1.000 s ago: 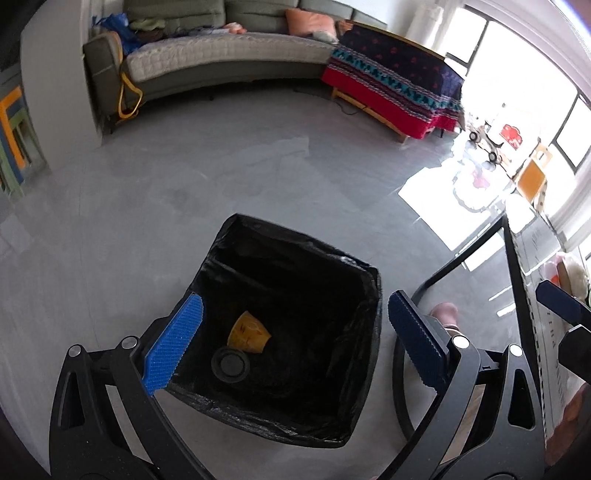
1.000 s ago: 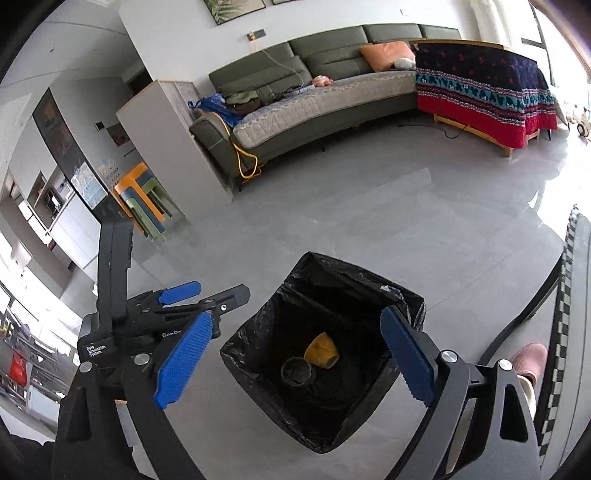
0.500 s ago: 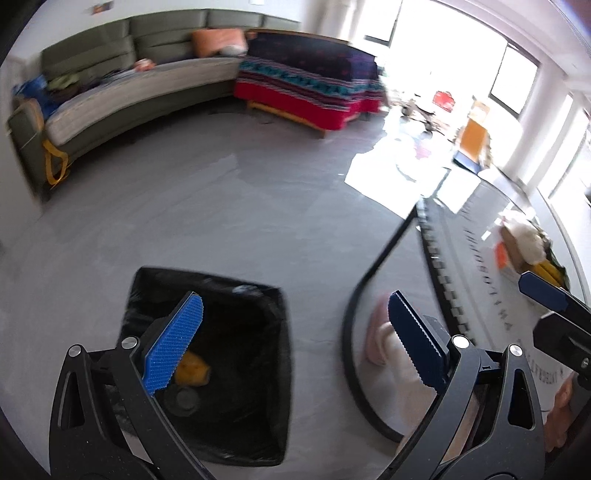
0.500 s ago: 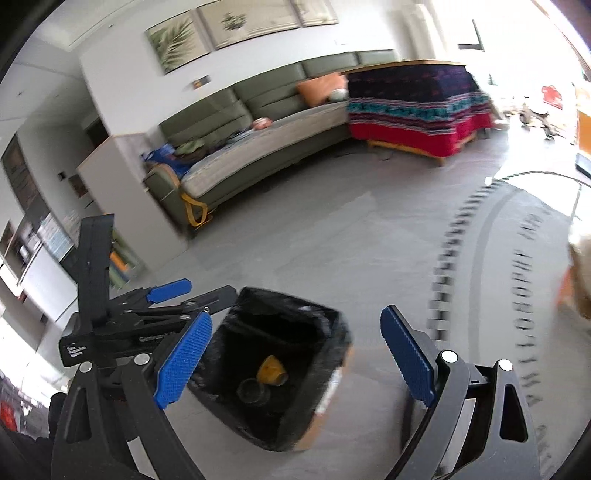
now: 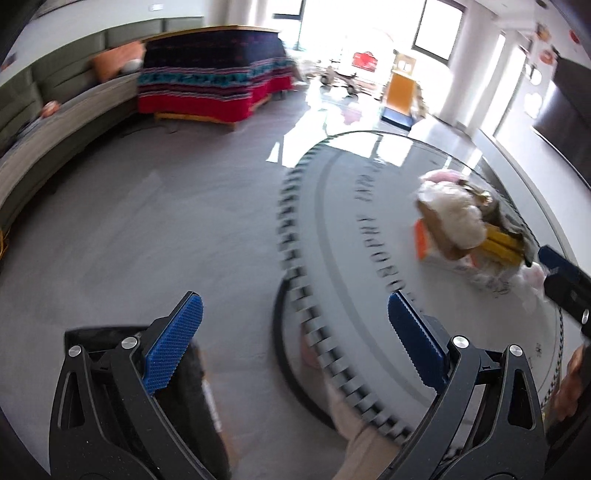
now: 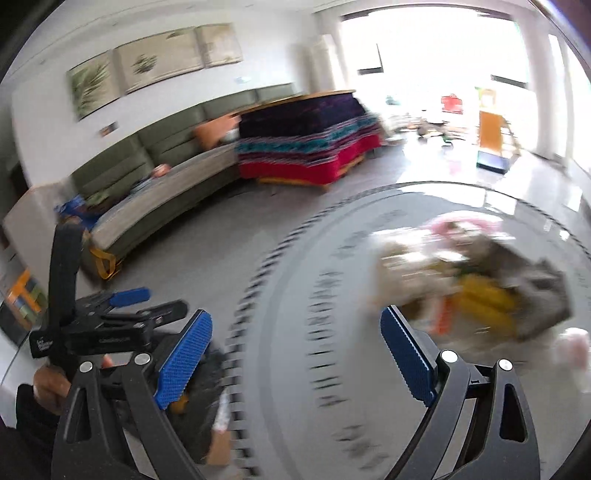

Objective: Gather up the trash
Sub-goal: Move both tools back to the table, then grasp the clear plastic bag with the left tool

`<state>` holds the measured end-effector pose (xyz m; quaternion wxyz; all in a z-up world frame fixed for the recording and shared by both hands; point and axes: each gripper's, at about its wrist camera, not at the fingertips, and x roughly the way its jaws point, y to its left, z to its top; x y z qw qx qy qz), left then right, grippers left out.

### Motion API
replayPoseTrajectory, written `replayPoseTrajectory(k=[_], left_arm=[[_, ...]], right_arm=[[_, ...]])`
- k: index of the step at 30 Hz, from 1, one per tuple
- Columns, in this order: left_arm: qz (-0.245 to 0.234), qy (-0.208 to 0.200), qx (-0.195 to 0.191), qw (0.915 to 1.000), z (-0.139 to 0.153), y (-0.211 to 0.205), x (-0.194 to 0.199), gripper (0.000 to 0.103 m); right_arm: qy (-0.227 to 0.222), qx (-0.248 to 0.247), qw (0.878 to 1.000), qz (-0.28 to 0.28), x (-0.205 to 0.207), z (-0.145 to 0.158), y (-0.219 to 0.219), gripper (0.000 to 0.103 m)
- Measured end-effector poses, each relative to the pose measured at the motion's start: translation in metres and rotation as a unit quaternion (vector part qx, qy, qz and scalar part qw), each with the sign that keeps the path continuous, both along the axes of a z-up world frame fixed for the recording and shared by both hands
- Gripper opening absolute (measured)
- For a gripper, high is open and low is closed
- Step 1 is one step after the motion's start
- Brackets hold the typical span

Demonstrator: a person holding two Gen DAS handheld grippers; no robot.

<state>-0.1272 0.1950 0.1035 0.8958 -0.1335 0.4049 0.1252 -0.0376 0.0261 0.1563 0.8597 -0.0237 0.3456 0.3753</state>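
A pile of trash [image 5: 466, 231], with white crumpled paper, brown card and yellow and orange wrappers, lies on the round glass table [image 5: 362, 266]. It shows blurred in the right wrist view [image 6: 476, 284]. The black-lined bin [image 5: 192, 387] stands on the floor at lower left, partly behind a finger; the right wrist view shows the bin [image 6: 201, 413] beside the table's edge. My left gripper [image 5: 295, 343] is open and empty over the table's rim. My right gripper [image 6: 295, 363] is open and empty, short of the pile. The left gripper [image 6: 122, 325] shows there too.
A curved green sofa [image 6: 173, 162] and a bench under a red patterned cloth [image 5: 214, 85] line the far side of the grey floor. Bright windows [image 5: 369, 29] lie beyond. A person's leg [image 5: 354, 417] shows under the table glass. A hand [image 6: 48, 387] holds the left gripper.
Both grippers have swung right and up, away from the bin toward the round table. The trash pile has come into view; the bin has slid to the lower left.
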Motion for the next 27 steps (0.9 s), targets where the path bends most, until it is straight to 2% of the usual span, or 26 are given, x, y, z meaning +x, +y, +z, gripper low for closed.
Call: replayPoseTrajectory(k=[3,5,9,14,18,22,27], left_arm=[[-0.027,-0.002,-0.004,0.9996,0.004,-0.021,0.030,0.097],[-0.043,-0.001,-0.004,0.9991,0.004,-0.034,0.047,0.097],[-0.073,0.007,-0.004,0.9973,0.004,-0.060,0.085,0.097],[-0.102,0.021,-0.006,0.9946,0.007,-0.087,0.138,0.097],[-0.121,0.046,0.019,0.9913,0.000,-0.115,0.184,0.097],[-0.131,0.077,0.014,0.9882,-0.017,-0.126,0.211,0.097],[-0.139,0.091,0.008,0.9861,-0.032,-0.131,0.223,0.097]], right_arm=[[-0.001,0.000,0.998,-0.062,0.034,0.003,-0.042,0.093],[-0.002,-0.006,0.992,-0.122,0.064,0.002,-0.085,0.093],[0.011,-0.012,0.987,-0.162,0.091,-0.006,-0.122,0.093],[0.024,-0.021,0.981,-0.190,0.116,-0.020,-0.155,0.093],[0.031,-0.010,0.980,-0.197,0.124,-0.029,-0.171,0.093],[0.037,-0.010,0.979,-0.199,0.128,-0.032,-0.178,0.093],[0.049,-0.012,0.978,-0.204,0.135,-0.041,-0.177,0.093]])
